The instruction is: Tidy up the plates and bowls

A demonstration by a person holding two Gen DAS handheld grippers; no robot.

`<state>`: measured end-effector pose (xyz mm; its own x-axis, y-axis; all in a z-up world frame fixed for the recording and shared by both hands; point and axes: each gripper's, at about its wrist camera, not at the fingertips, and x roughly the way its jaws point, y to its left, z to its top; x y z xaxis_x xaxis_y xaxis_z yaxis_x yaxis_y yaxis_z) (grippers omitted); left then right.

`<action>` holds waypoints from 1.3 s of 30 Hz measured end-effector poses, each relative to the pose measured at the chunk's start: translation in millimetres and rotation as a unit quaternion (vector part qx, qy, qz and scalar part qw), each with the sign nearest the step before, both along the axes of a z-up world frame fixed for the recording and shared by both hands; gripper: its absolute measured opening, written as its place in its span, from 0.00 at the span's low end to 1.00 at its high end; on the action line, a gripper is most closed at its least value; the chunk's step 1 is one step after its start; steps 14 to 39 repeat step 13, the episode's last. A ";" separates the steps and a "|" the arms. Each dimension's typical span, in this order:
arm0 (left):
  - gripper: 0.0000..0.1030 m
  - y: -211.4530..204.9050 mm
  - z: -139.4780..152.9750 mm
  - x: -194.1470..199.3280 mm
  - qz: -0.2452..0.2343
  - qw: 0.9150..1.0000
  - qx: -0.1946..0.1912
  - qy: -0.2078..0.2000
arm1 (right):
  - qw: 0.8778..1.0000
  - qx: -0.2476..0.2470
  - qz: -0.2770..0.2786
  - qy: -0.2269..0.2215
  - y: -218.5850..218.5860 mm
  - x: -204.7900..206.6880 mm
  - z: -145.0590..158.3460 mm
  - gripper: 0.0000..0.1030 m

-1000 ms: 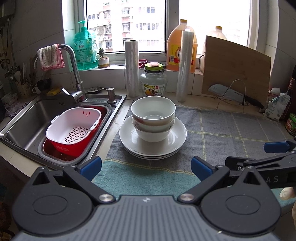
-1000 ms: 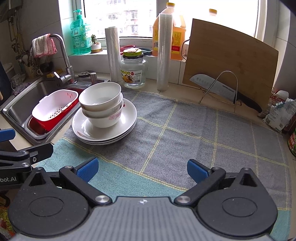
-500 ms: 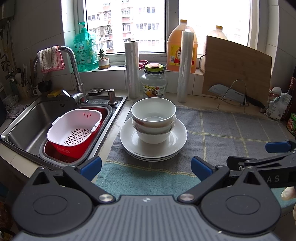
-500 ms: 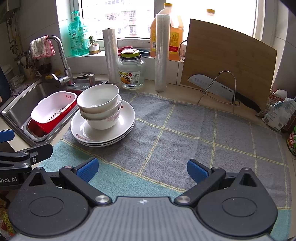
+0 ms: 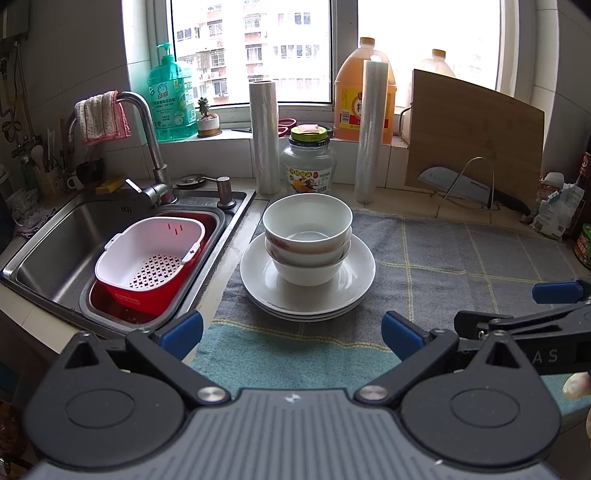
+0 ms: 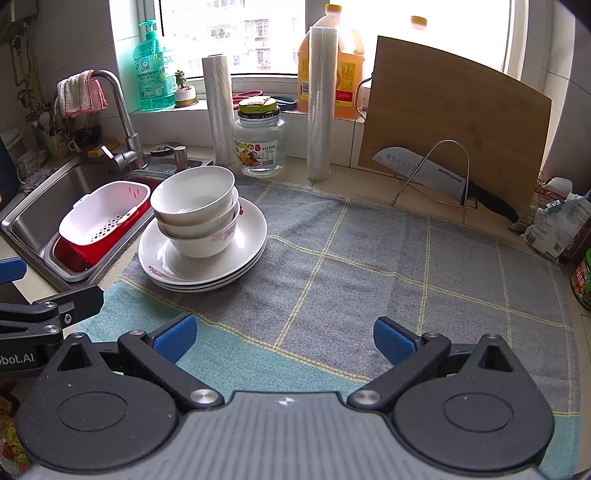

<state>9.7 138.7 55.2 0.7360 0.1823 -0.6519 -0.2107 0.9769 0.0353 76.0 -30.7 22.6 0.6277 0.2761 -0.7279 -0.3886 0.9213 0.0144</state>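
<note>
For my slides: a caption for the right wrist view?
Open right gripper over a checked towel, facing bowls stacked on plates beside the sink.

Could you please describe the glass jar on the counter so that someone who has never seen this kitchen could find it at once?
Start at the window behind the counter and look down to the tiled strip below its sill. There, behind the stack of bowls and plates, the glass jar stands between two upright rolls of plastic wrap. Unlike those tall rolls, it is squat, clear and yellow-lidded, with a fruit label.
</note>
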 end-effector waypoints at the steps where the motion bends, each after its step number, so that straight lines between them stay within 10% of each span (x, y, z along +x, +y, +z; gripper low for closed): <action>1: 0.99 -0.1 0.1 -0.1 0.000 1.000 0.000 0.000 | 1.000 0.000 0.000 0.000 0.0 0.2 0.0 1.00; 39: 0.99 -0.2 0.3 0.6 0.000 1.000 -0.001 0.001 | 1.000 0.000 -0.003 0.001 -1.9 2.1 1.3 1.00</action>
